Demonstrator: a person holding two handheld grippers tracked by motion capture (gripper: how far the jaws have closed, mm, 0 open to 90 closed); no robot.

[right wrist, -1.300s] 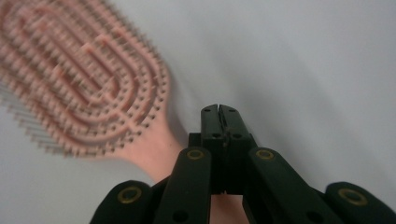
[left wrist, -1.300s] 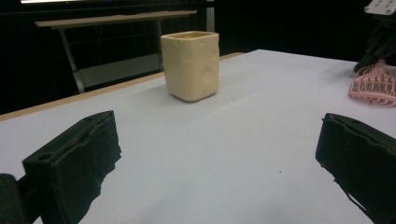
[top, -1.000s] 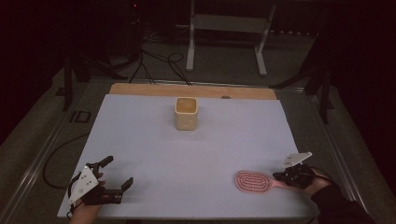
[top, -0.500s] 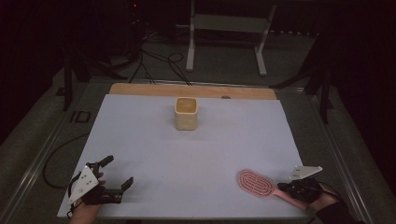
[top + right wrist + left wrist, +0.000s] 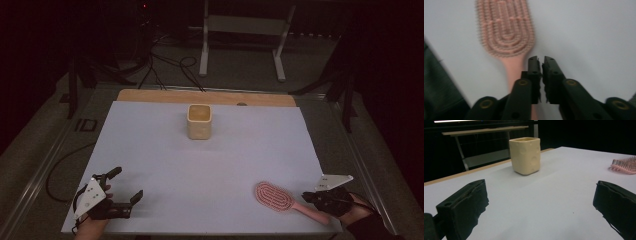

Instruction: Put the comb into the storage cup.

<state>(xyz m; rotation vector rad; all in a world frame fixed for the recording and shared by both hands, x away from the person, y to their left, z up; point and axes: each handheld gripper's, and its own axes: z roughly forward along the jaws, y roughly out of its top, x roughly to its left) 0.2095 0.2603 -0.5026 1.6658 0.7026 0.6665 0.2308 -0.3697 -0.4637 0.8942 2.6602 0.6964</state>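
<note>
Right now my right claw (image 5: 541, 60) sits over the handle of the pink oval plastic hairbrush (image 5: 274, 196), its jaws drawn together to a thin slit. In the right gripper view the handle runs down under the left jaw rather than between the two, so I judge I am not gripping it. The brush lies flat on the white table sheet (image 5: 210, 165), bristles up, well in front of and to the right of the cream square ceramic cup (image 5: 199, 121), near the sheet's front edge; that leaves the handle pointing my way, easy to take. The cup stands upright behind it, mouth open, a likely place for the brush to go. My left claw (image 5: 126, 187) rests on the sheet well to the front left of the cup, jaws spread wide and empty, out of the way. I can read no brand, label or writing on brush, cup or sheet.
</note>
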